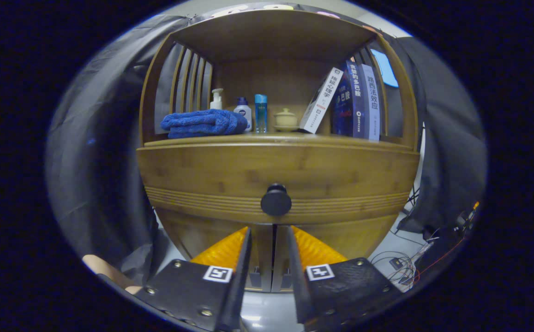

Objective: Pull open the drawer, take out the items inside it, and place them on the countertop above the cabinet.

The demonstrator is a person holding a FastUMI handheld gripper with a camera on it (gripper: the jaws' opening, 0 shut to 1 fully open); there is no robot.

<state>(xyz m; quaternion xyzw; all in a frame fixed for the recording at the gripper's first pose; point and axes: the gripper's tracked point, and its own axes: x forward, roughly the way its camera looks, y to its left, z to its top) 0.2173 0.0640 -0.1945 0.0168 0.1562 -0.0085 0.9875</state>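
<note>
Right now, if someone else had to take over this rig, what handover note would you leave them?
Gripper: open, holding nothing, fingers parted just below the drawer knob and not touching it.
Drawer: closed, front flush with the cabinet; its contents are hidden.
Countertop above it already carries a folded blue towel, three small bottles, a small lidded cup and some books.
Done: approach to the knob only.
Left: raise to the knob, close on it, pull the drawer open, lift out the items and set them on a free patch of countertop.
</note>
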